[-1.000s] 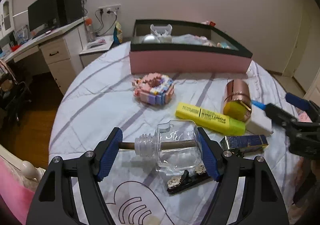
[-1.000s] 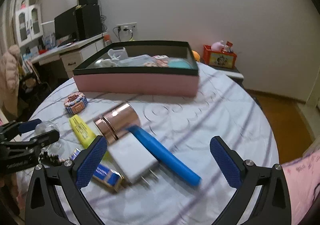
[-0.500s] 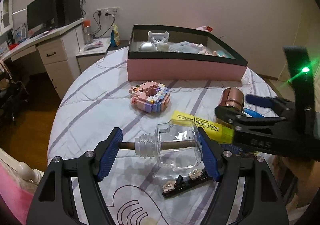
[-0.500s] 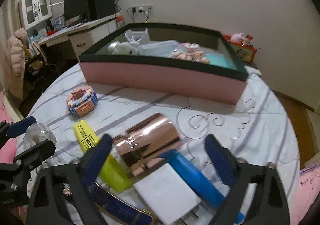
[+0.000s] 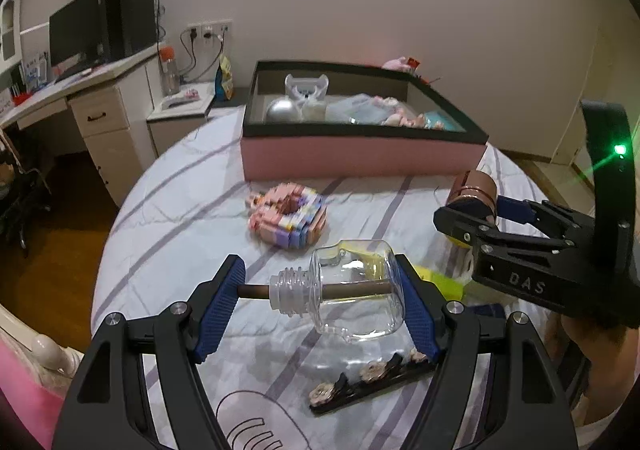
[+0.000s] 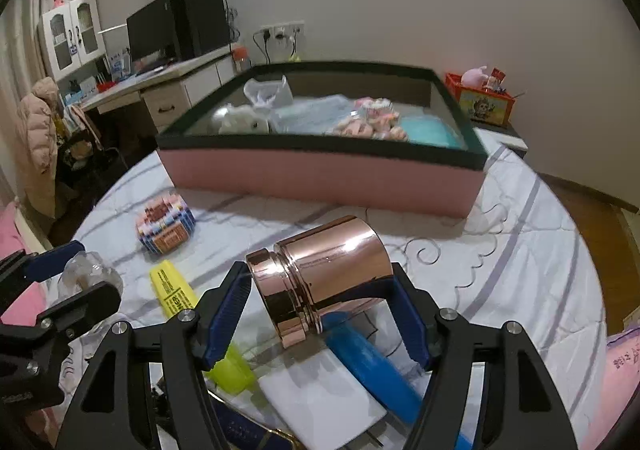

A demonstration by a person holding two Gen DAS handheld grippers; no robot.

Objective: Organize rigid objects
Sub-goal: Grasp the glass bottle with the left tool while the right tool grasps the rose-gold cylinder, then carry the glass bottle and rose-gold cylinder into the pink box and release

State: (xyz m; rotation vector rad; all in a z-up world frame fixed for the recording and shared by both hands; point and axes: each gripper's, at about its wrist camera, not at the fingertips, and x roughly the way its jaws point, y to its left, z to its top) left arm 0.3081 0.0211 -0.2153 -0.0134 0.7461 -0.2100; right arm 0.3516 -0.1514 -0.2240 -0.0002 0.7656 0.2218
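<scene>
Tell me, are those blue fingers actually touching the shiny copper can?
Touching. In the right wrist view, the right gripper has both blue fingers pressed against the copper can.

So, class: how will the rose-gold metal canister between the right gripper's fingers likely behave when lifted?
The rose-gold canister looks rigid. Its mirror-smooth surface may slip between the fingers. Lying on its side, it would probably roll if released.

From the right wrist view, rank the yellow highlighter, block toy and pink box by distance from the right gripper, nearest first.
1. yellow highlighter: just left of the right gripper, on the cloth.
2. block toy: farther left, mid-table.
3. pink box: straight ahead, at the far edge.
</scene>
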